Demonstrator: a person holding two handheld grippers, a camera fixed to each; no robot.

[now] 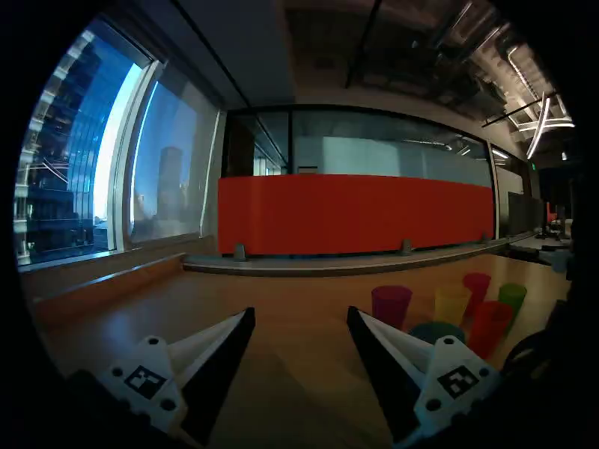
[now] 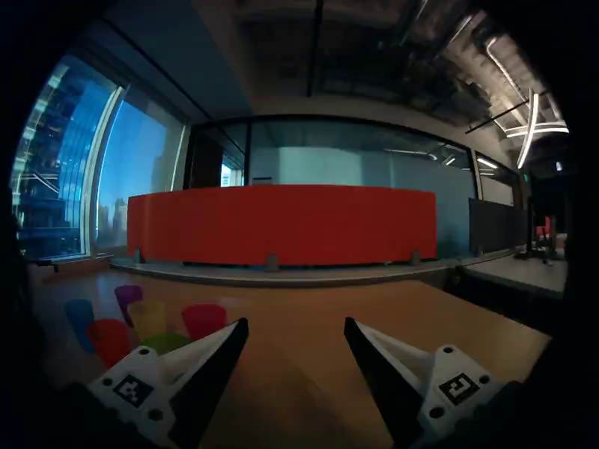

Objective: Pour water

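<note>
Cups (image 1: 451,303) cluster on the table (image 1: 224,299) at four o'clock in the left gripper view, eight o'clock in the right gripper view. Left gripper (image 1: 300,310) and right gripper (image 2: 296,322): jaws apart, empty.

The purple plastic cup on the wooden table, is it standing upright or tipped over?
Upright: the purple plastic cup stands on its narrower base on the wooden table, wide rim on top.
</note>
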